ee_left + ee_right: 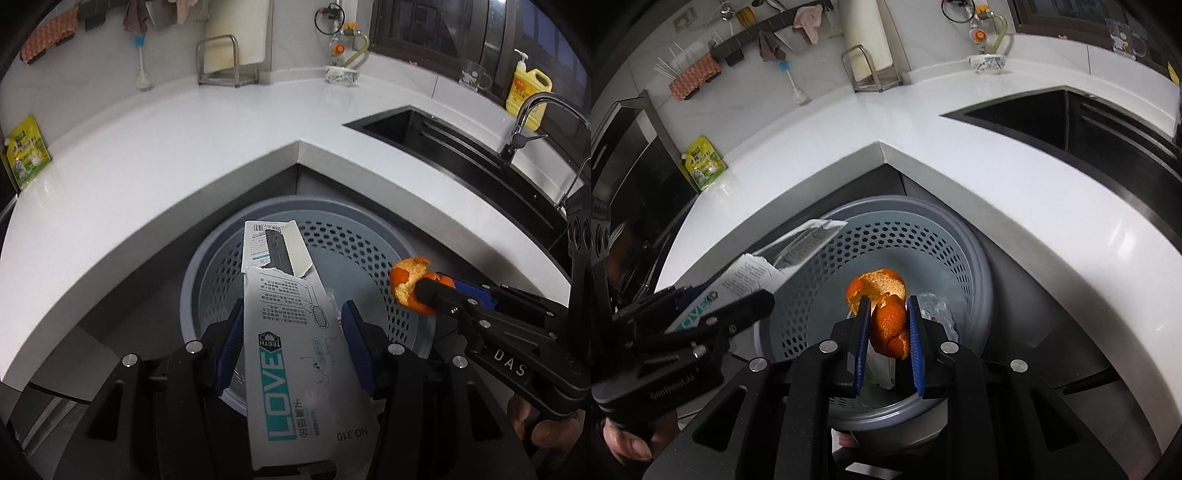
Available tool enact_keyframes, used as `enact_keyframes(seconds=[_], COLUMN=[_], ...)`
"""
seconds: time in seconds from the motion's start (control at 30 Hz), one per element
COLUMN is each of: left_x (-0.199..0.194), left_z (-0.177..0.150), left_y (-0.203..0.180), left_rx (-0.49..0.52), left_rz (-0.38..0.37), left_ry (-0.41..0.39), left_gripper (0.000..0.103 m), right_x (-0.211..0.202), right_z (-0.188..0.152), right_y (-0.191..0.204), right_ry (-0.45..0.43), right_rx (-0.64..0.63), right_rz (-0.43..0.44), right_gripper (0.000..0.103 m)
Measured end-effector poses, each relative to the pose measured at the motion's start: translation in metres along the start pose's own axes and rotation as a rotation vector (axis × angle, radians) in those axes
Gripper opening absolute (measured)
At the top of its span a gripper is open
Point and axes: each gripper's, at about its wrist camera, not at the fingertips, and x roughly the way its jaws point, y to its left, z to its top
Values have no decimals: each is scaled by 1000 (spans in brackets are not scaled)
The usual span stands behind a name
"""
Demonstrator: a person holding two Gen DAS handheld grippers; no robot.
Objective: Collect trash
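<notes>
Both loads hang above the bin (979, 295): the left tool (291, 325) clamps the cardboard package (295, 350), long axis pointing forward over it, while the right tool (886, 314) pinches orange peel (886, 317).

The counter (155, 147) is smooth, glossy white stone. The bin (960, 251) is matt grey perforated plastic. The card pack (295, 350) looks like matt paper; the peel (890, 325) is rough.

Torn toothbrush card pack (295, 354) and orange peel (886, 317) both held over perforated grey bin (369, 243), below bench (155, 155) corner.
</notes>
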Motion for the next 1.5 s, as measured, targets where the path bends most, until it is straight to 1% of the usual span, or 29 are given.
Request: enact_keyframes(seconds=[0.27,0.43,0.47,0.5,0.53,0.57,0.6,0.77,0.97,1.1,1.13,1.23,1.43,1.47,1.5], left_x=[22,29,29,29,29,29,29,30,27,24,23,19,13,13,12], left_z=[-5,-3,-3,-3,-3,-2,-2,-1,0,1,2,2,4,4,4], left_y=[9,18,19,21,22,23,23,30,35,36,35,35,35,35,36], left_rx=[-40,-75,-79,-83,-85,-85,-84,-106,-124,-127,-126,-128,-122,-124,-129], left_rz=[-13,-13,-12,-9,-5,7,18,47,59,70,73,80,104,106,106], left_ry=[61,66,64,63,61,60,60,76,77,74,71,62,46,45,42], left_gripper=[52,54,58,64,68,71,71,73,76,76,76,80,86,90,92], right_x=[29,43,44,46,46,45,45,40,35,30,29,25,21,21,20], right_z=[4,7,7,8,8,8,8,9,6,5,5,6,7,7,7], right_y=[-5,-5,-4,-4,-3,-3,-2,0,7,14,15,18,18,18,18], right_ry=[55,74,77,79,78,76,70,60,58,48,46,38,36,34,32], right_rx=[22,16,15,11,8,7,3,-7,-23,-44,-48,-50,-48,-46,-44], right_rz=[-1,-12,-13,-16,-18,-17,-20,-30,-28,-49,-55,-64,-75,-77,-81], right_gripper=[21,22,23,26,28,31,33,34,39,43,46,51,53,54,54])
